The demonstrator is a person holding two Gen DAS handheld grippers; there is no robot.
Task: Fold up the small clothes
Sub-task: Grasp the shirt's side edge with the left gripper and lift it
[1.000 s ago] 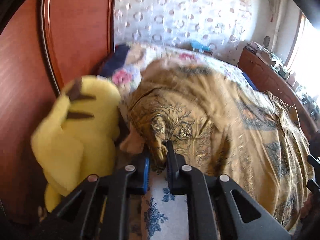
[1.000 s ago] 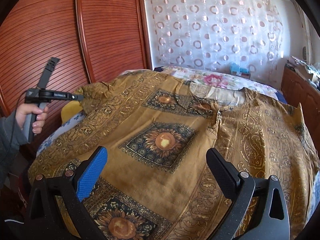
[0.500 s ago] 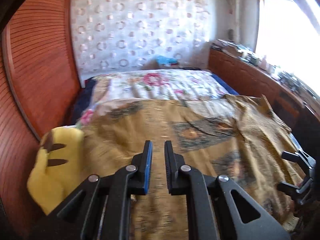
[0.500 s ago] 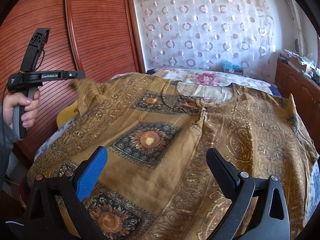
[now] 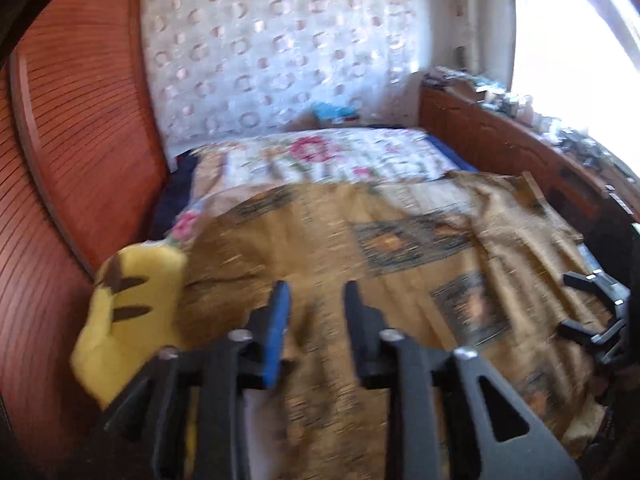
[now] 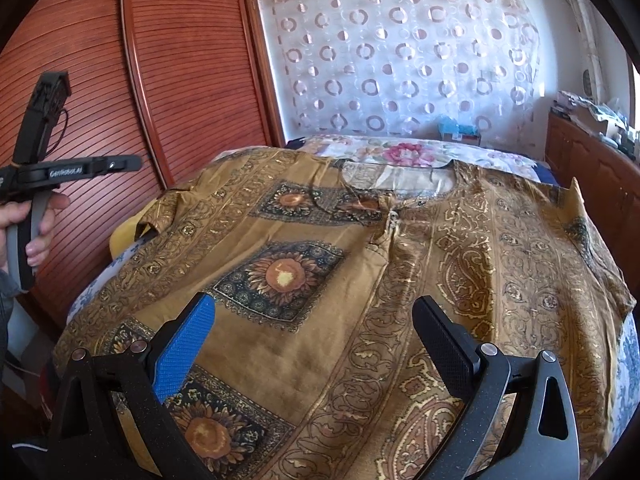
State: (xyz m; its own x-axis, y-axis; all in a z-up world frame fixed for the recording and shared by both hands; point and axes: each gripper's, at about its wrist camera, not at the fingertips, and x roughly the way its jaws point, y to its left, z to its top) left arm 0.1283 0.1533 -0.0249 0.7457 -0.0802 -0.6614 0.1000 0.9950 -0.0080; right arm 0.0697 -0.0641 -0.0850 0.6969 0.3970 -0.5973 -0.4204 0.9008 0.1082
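Note:
A golden-brown shirt [image 5: 360, 248] with sunflower squares lies spread face up on the bed, neckline at the far end [image 6: 320, 272]. My left gripper [image 5: 316, 292] hovers over the shirt's left sleeve side. Its jaws are opening and nothing is between them. The right wrist view shows the same left gripper [image 6: 134, 163] held in a hand [image 6: 38, 220], raised well left of the sleeve [image 6: 168, 208]. My right gripper [image 6: 314, 308] hangs wide open above the shirt's near hem, holding nothing; it also shows at the right edge [image 5: 592, 308].
A yellow plush toy [image 5: 132, 312] sits at the bed's left edge against the red-brown slatted wardrobe [image 6: 180, 80]. A flowered bedspread [image 5: 320, 156] shows beyond the shirt. A wooden cabinet [image 5: 500, 148] with clutter runs along the right, under a bright window.
My left gripper let go of the bunched sleeve, rose and drew back to the left, and its jaws have parted. The sleeve now lies spread flat. The right gripper has stayed put.

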